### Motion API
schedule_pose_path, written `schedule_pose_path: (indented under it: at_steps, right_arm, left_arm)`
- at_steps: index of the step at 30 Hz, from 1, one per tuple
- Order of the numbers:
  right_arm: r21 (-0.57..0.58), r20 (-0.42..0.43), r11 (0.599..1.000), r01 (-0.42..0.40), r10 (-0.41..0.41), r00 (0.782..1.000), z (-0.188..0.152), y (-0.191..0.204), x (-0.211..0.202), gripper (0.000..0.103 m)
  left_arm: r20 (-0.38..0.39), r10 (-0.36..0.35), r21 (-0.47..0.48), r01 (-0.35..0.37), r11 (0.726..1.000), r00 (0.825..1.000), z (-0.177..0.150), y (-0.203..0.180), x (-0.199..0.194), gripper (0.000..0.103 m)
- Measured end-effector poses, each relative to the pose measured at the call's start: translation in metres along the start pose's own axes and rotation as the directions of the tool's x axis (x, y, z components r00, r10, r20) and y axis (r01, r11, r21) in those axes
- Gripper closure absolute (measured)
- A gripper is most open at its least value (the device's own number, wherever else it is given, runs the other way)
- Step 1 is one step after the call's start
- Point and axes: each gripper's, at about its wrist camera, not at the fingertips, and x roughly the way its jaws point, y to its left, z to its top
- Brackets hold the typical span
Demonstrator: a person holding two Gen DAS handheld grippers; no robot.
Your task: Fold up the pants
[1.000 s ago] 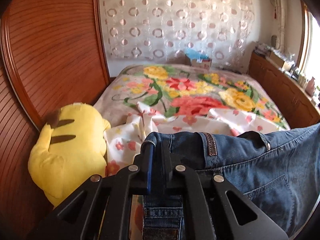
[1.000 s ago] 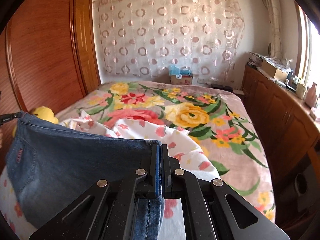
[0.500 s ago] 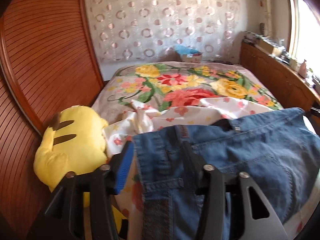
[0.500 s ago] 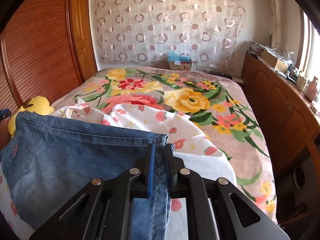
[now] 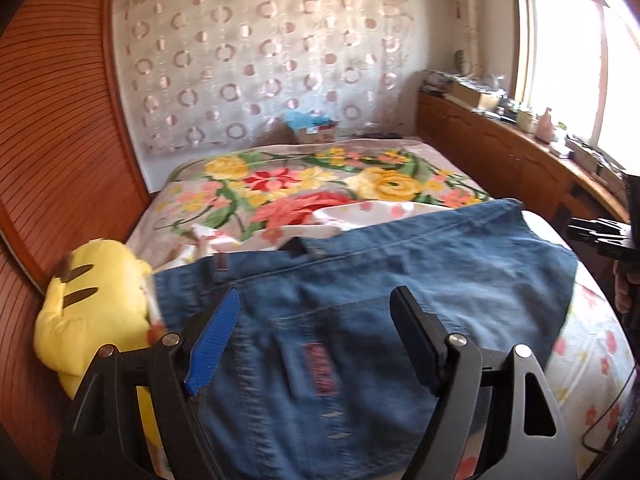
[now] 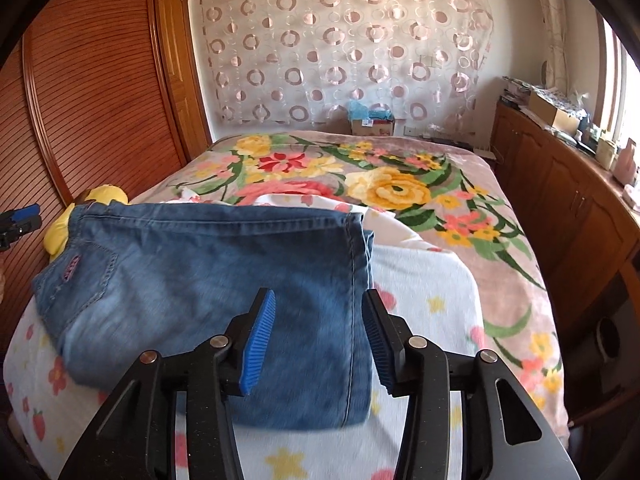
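Our left gripper (image 5: 316,320) and right gripper (image 6: 320,322) hang above the folded jeans (image 6: 208,280), jaws opening, gripping nothing. The jeans lie flat on the flowered sheet (image 6: 424,280) over the bed's floral blanket (image 6: 400,188). A cardboard box (image 6: 372,124) holds something blue.

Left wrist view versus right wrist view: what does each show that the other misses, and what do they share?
Only the left wrist view shows the whole yellow plush toy, striped back included, and the jeans' red-stitched back pocket up close. Only the right wrist view shows the jeans' folded right edge and the white flowered sheet beyond it. Both show the folded jeans on the floral blanket, with the left gripper and right gripper opening, pads clear of the denim.
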Motion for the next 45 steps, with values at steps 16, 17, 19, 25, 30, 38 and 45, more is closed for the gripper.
schedule_pose_path:
  at_steps: [16,17,19,25,30,38,45]
  right_arm:
    - [0.068,-0.039,0.997,-0.02,0.023,0.999,-0.028,0.001,-0.021,0.052]
    - [0.068,-0.044,0.997,-0.019,0.022,0.999,-0.029,0.001,-0.019,0.051]
    - [0.073,-0.059,0.997,-0.027,0.031,0.998,-0.033,0.005,-0.014,0.04]
    - [0.094,-0.109,0.996,-0.001,0.011,0.994,-0.041,0.002,0.002,0.038]
    - [0.159,-0.124,0.987,-0.032,0.052,0.991,-0.042,-0.008,0.009,0.038]
    - [0.181,-0.138,0.983,-0.041,0.067,0.988,-0.033,-0.006,0.029,0.037]
    - [0.127,-0.162,0.992,-0.011,0.031,0.986,-0.036,0.002,0.039,0.038]
  left_arm:
    - [-0.062,-0.076,0.038,0.079,0.996,0.995,-0.034,-0.06,0.005,0.025]
    - [-0.069,-0.079,0.038,0.082,0.996,0.994,-0.036,-0.062,0.007,0.025]
    - [-0.086,-0.085,0.036,0.089,0.995,0.993,-0.042,-0.064,0.012,0.025]
    - [-0.119,-0.089,0.03,0.093,0.995,0.989,-0.053,-0.066,0.019,0.024]
    - [-0.137,-0.081,0.025,0.086,0.996,0.987,-0.062,-0.063,0.02,0.025]
    - [-0.137,-0.057,-0.002,0.058,0.998,0.989,-0.069,-0.049,0.017,0.025]
    - [-0.115,0.02,-0.048,-0.025,0.999,0.993,-0.075,-0.012,0.0,0.024]
